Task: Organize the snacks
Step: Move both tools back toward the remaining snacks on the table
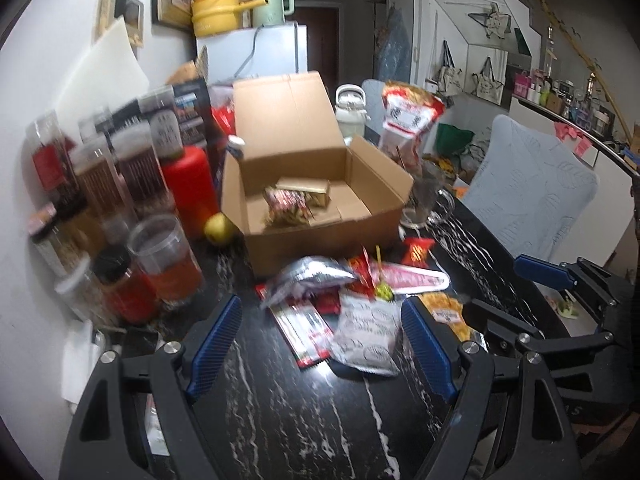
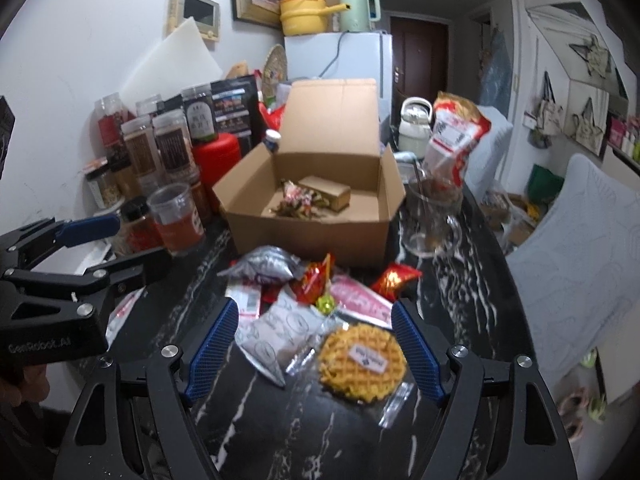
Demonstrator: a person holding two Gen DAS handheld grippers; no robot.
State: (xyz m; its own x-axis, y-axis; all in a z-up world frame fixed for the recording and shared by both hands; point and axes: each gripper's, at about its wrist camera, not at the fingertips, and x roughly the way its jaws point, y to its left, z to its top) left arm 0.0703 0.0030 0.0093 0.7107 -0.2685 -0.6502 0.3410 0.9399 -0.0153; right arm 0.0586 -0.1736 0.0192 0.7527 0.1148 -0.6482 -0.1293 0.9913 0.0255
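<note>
An open cardboard box (image 1: 320, 216) (image 2: 312, 232) stands on the black marble table and holds a gold packet (image 1: 306, 190) and a colourful snack bag (image 1: 286, 206). In front of it lies a pile of snacks: a silver bag (image 1: 308, 278) (image 2: 266, 266), a white-grey packet (image 1: 368, 330) (image 2: 280, 330), red wrappers (image 2: 396, 276) and a wrapped round waffle (image 2: 362, 360). My left gripper (image 1: 322, 344) is open above the pile, holding nothing. My right gripper (image 2: 314, 350) is open, its blue pads either side of the white packet and waffle.
Jars and a red canister (image 1: 188, 188) crowd the table's left side by the wall. A yellow fruit (image 1: 219, 229) lies beside the box. A glass mug (image 2: 432, 216) and a red-white bag (image 2: 456, 136) stand right of the box. A padded chair (image 1: 528, 184) is on the right.
</note>
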